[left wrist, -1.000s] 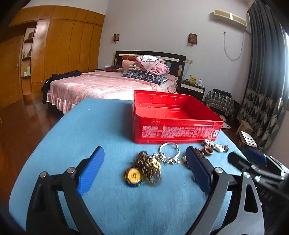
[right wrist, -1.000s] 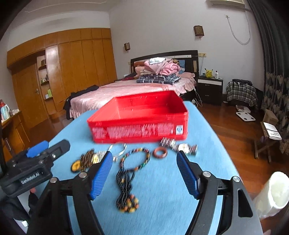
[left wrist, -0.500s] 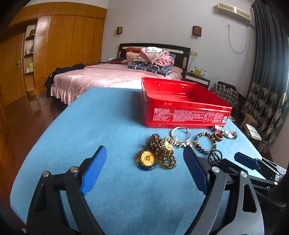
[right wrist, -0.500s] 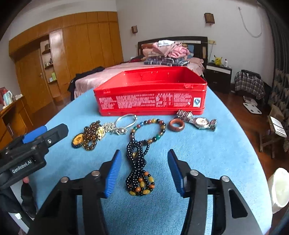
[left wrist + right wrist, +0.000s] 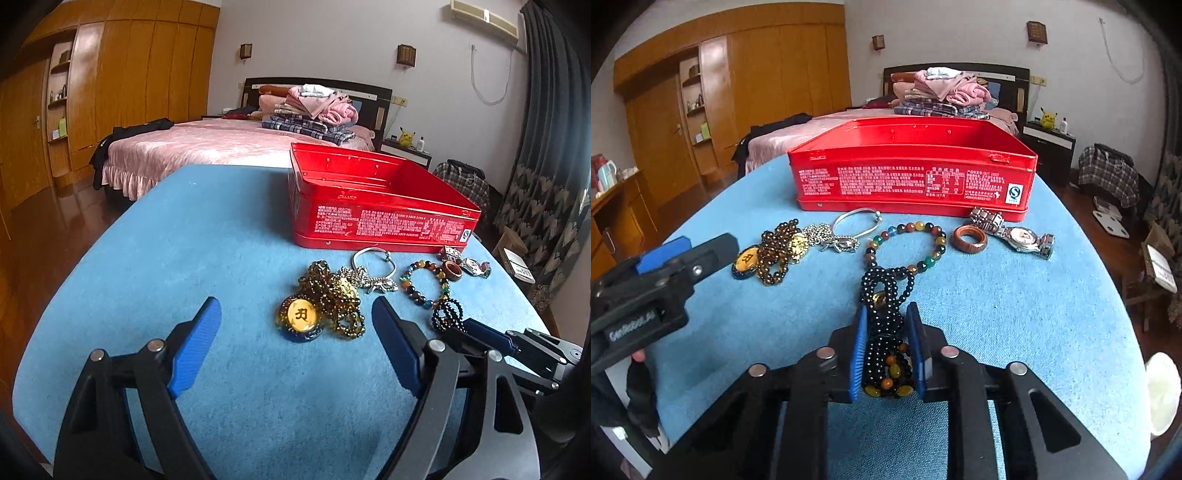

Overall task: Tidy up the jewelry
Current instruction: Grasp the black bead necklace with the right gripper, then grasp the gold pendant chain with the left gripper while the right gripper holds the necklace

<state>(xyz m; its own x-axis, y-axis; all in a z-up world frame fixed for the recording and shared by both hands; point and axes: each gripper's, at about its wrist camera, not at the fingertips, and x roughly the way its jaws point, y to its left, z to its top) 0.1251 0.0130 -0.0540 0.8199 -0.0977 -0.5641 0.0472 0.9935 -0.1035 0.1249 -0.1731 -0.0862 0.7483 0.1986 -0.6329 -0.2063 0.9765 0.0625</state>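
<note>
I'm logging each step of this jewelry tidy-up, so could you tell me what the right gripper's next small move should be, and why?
Probably a short lift straight up. The right gripper has its pads closed against the black bead necklace, which lies on the blue cloth with its far loops trailing toward the colorful bracelet. Raising it should free those loops before carrying it to the open red tin.

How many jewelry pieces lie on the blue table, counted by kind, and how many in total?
Bead strings: 3 (black beads, colourful bracelet, brown beads with yellow pendant)
Silver bangle: 1
Silver chain: 1
Wooden ring: 1
Watch: 1
Total: 7
The red box holds none that I can see.
</note>
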